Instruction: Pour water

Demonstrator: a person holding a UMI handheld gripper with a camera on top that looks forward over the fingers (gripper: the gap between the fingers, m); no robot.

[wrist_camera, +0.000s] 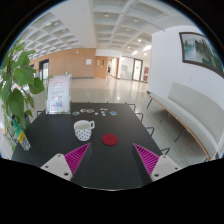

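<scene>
My hand-held gripper (109, 158) is spread wide, nothing between the fingers, magenta pads (75, 156) facing in. It hovers over the near end of the dark worktop (115, 170). White mug (84, 129) with dark dots stands upright ahead of the left finger, handle toward the right. Small red round thing (110, 139) lies flat just right of the mug, apart from it, roughly centred ahead of the fingers. Clear sign holder (58, 96) at the far left of the worktop: print on it too small to read. Leafy plant (14, 85) left of that. Framed picture (200, 50) on the white wall at right, no legible text. Chairs (150, 133) along the worktop's right side.
</scene>
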